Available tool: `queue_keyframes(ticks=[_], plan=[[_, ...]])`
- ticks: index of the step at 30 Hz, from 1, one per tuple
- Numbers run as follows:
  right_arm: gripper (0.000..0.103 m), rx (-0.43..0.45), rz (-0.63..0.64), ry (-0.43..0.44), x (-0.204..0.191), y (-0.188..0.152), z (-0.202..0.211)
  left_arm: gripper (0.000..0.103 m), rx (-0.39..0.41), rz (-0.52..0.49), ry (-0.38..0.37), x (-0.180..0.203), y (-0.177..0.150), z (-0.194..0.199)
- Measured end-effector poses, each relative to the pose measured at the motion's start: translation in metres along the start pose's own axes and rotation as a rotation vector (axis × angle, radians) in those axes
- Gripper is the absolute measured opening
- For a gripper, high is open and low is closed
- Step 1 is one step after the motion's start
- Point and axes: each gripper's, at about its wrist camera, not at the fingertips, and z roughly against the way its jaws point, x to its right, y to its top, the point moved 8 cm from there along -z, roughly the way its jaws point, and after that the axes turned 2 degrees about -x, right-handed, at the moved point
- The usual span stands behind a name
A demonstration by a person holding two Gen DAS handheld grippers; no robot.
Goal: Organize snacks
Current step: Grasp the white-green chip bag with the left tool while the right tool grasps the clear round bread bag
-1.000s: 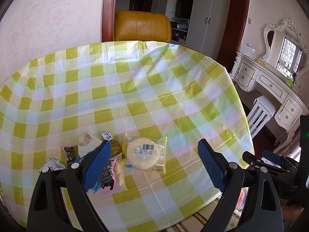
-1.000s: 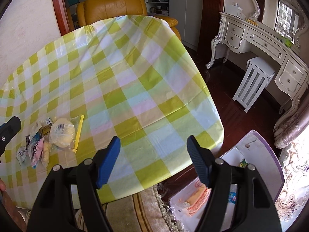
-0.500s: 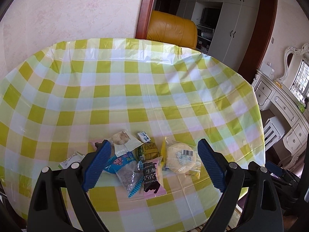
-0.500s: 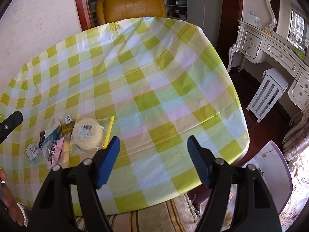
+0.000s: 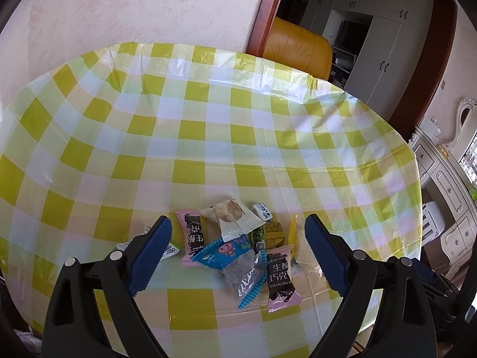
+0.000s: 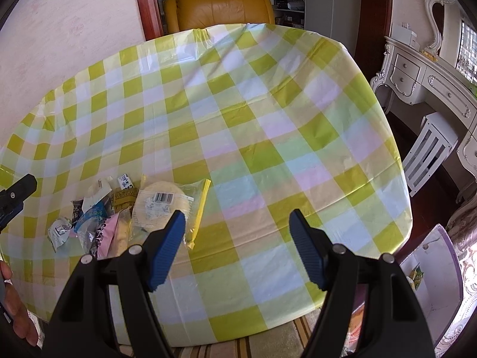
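Note:
A pile of small snack packets lies near the front edge of the table's green-and-white checked cloth (image 5: 208, 149). It holds two pink chocolate packets (image 5: 280, 277), a blue packet (image 5: 235, 256), a white cracker packet (image 5: 231, 214) and olive packets (image 5: 269, 234). My left gripper (image 5: 237, 220) hovers open above the pile, its fingers on either side and holding nothing. A round cake in a clear wrapper (image 6: 162, 203) lies at the pile's right end. My right gripper (image 6: 237, 214) is open and empty over bare cloth, with its left finger just in front of the cake.
A yellow leather armchair (image 6: 219, 9) stands behind the table. A white dresser (image 6: 423, 77) and white stool (image 6: 429, 155) are at the right. An open white box (image 6: 429, 283) sits on the floor by the table's right edge. A hand (image 6: 12, 313) shows at lower left.
Both grippers have shifted left along the table. The snack pile now lies between the left gripper's fingers, and the round cake has come up to the right gripper's left finger. Neither opening has changed.

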Motion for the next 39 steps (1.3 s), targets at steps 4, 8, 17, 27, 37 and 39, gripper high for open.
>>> queue_keyframes(ticks=[4,8,17,27,37,39], plan=[[0.072,0.0,0.006,0.007,-0.008,0.0,-0.005,0.087,-0.011,0.032,0.019,-0.016,-0.002,-0.005],[0.072,-0.003,0.011,0.015,-0.014,-0.002,-0.012,0.087,-0.02,0.062,0.031,-0.031,-0.003,-0.01],[0.074,0.034,0.007,0.024,-0.022,0.001,-0.022,0.087,-0.039,0.109,0.049,-0.056,-0.007,-0.019],[0.075,0.035,0.014,0.063,-0.032,0.0,-0.031,0.074,-0.086,0.228,-0.055,-0.088,-0.02,-0.032],[0.075,-0.029,0.077,0.097,-0.053,-0.008,-0.053,0.059,-0.129,0.423,-0.195,-0.123,-0.036,-0.049],[0.075,-0.041,0.08,0.1,-0.054,-0.01,-0.058,0.057,-0.13,0.464,-0.204,-0.134,-0.038,-0.051]])
